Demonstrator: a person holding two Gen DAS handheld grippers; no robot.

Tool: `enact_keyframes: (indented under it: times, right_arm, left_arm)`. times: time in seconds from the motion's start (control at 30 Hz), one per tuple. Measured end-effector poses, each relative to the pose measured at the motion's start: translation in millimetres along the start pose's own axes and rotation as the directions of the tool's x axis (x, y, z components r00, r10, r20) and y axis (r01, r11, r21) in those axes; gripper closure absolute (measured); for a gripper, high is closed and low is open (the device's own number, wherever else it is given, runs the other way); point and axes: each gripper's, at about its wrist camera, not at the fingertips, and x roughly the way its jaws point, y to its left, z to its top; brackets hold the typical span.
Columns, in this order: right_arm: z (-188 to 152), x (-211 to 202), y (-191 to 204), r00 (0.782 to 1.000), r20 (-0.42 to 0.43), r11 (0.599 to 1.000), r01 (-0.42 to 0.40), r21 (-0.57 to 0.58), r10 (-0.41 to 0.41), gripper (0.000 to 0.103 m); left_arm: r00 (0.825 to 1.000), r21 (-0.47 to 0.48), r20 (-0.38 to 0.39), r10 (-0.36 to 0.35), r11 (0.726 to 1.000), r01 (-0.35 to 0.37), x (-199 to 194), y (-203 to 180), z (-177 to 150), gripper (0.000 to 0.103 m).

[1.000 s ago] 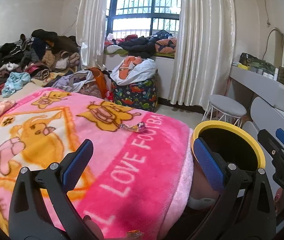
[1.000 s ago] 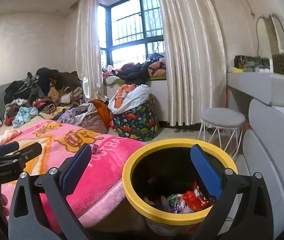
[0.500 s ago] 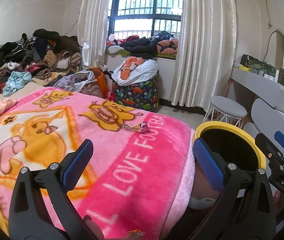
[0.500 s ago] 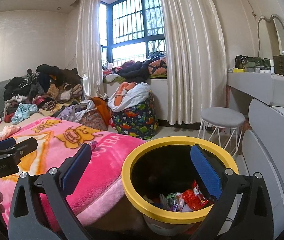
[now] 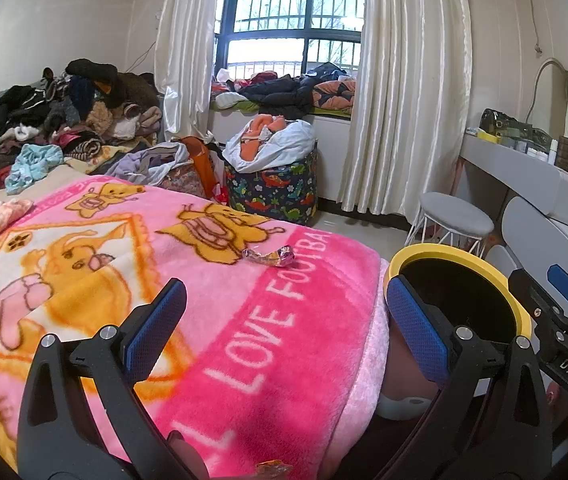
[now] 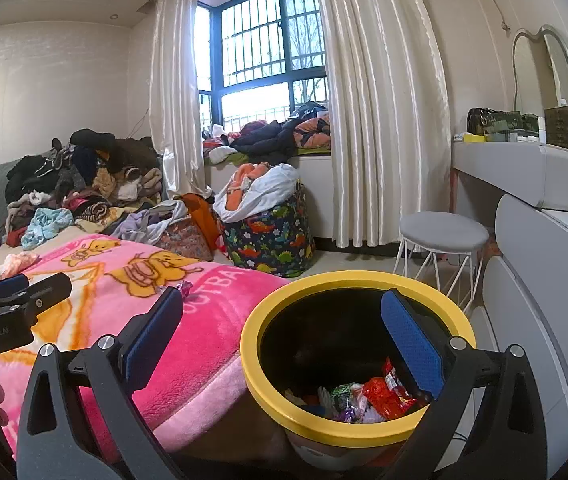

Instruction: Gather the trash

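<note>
Both views bedside, facing window (image 5: pixel 292 20)

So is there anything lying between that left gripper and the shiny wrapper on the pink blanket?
Nothing visible. The left gripper is open, and only bare pink blanket lies between it and the wrapper. From there to the yellow-rimmed bin beside the bed, the way also looks unblocked.

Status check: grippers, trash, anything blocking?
Left gripper and right gripper open, empty. Wrapper loose on pink blanket, ahead of left. Bin holds trash. Path clear.
</note>
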Motion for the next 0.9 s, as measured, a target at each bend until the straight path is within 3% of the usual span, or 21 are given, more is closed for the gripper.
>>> enact_keyframes:
  times: [0.9]
  right_arm:
    - [-0.3,-0.8,-2.2,1.0,0.003,1.0,0.001,-0.006,-0.001,0.006]
  left_arm:
    - [1.0,-0.017,-0.018,-0.004,1.0,0.003,1.0,-2.9,2.4,0.011]
